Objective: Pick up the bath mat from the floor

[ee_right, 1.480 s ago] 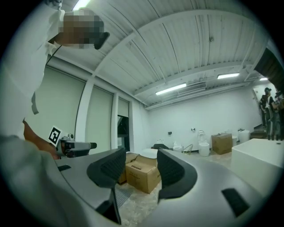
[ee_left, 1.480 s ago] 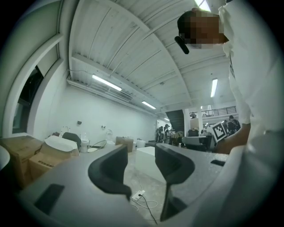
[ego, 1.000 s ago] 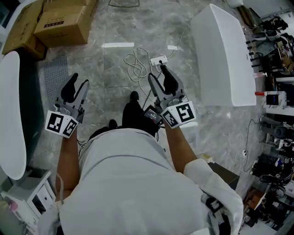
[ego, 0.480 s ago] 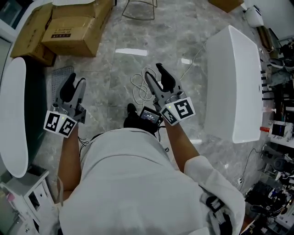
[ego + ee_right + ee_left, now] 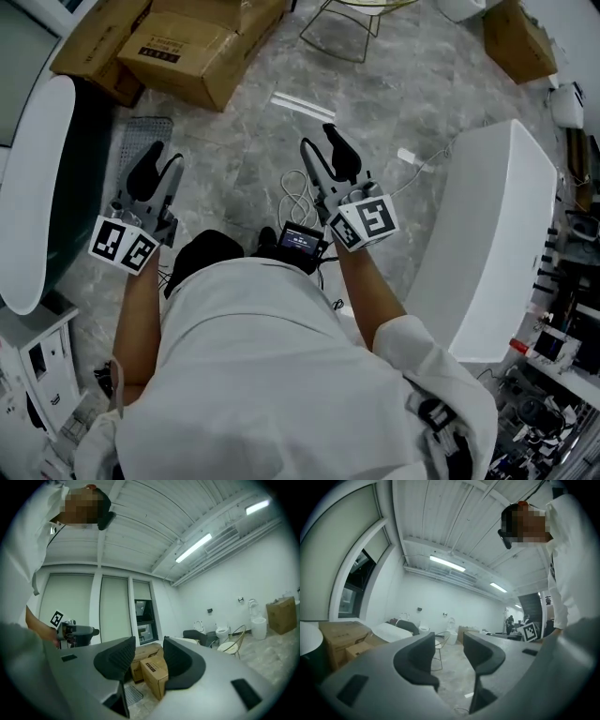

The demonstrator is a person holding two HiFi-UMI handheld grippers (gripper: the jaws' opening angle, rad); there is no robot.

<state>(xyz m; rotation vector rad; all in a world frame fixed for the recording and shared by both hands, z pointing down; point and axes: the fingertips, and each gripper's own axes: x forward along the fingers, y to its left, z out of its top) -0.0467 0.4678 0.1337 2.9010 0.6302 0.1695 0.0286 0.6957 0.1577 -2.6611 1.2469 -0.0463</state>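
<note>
Gaping with nothing between: jaws of the left gripper (image 5: 159, 167) and of the right gripper (image 5: 323, 148), the latter just closing somewhat. Held level above the floor (image 5: 253, 141). Flat down there beneath the left jaws' tips, untouched, beside cardboard boxes (image 5: 187, 52): grey bath mat (image 5: 131, 141).

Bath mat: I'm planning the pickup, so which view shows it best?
The head view: the mat lies flat beside the boxes, mostly in view. The right gripper view catches only a piece of the mat, low between its jaws. The left gripper view doesn't show it.
</note>
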